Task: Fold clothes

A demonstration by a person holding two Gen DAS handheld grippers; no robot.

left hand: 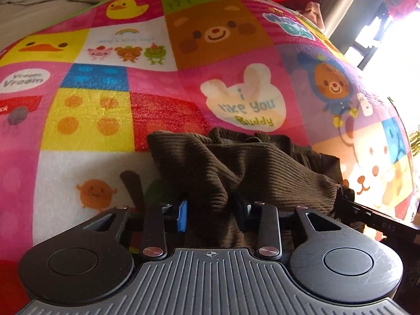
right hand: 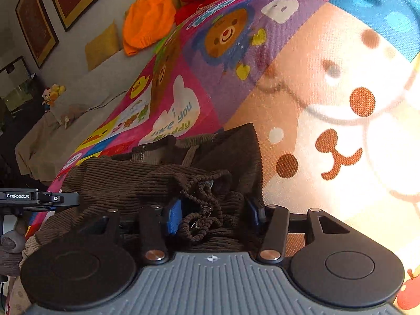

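Both tongs bite the same brown corduroy garment (left hand: pixel 236 168) lying bunched on the cartoon blanket (left hand: pixel 105 110) just ahead: left gripper (left hand: pixel 214 214) clenched on a fold, right gripper (right hand: pixel 215 216) clamped over its rumpled edge, likely to lift and spread it

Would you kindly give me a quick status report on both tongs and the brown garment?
Left tongs shut on brown corduroy garment. Right tongs around its bunched edge and drawstring, grip unclear. Garment crumpled on cartoon blanket. Nothing in the way.

garment (left hand: pixel 236 162): ribbed brown corduroy | blanket (left hand: pixel 105 52): soft matt fleece
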